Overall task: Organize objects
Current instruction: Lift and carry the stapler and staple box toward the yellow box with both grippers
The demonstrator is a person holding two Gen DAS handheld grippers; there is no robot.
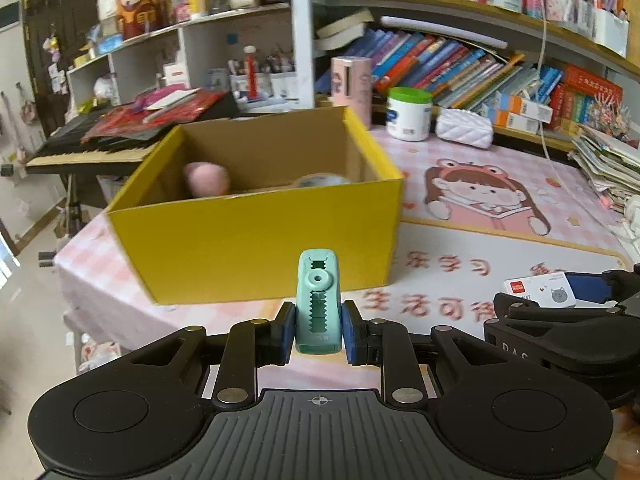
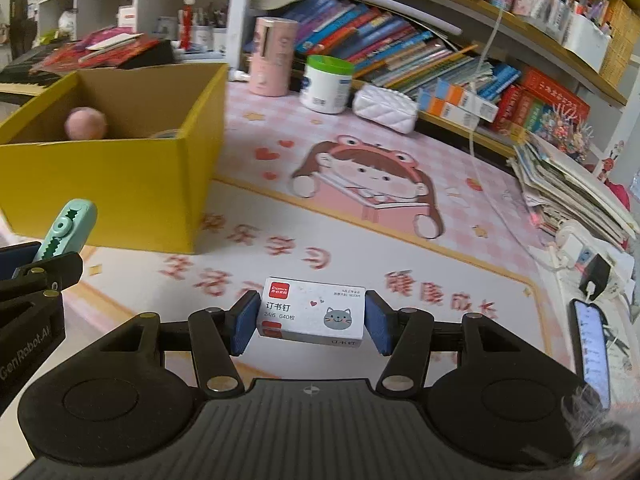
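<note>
Pinching the mint clip (image 1: 318, 300) by its lower end only, your left gripper (image 1: 318, 330) is fully closed on it; your right gripper (image 2: 311, 322), half open, clamps the staple box (image 2: 311, 314) by its ends. Both hang above the mat (image 2: 400, 256), short of the yellow box (image 1: 256, 248). A knock on its near wall could twist either item loose.

Open-topped yellow cardboard box (image 1: 256, 236) stands ahead on the pink cartoon desk mat (image 2: 360, 256); its near wall blocks low approach, top is free. Mat right of box bare up to white green-lidded jar (image 2: 325, 85) and white quilted pouch (image 2: 384, 109) at back.
</note>
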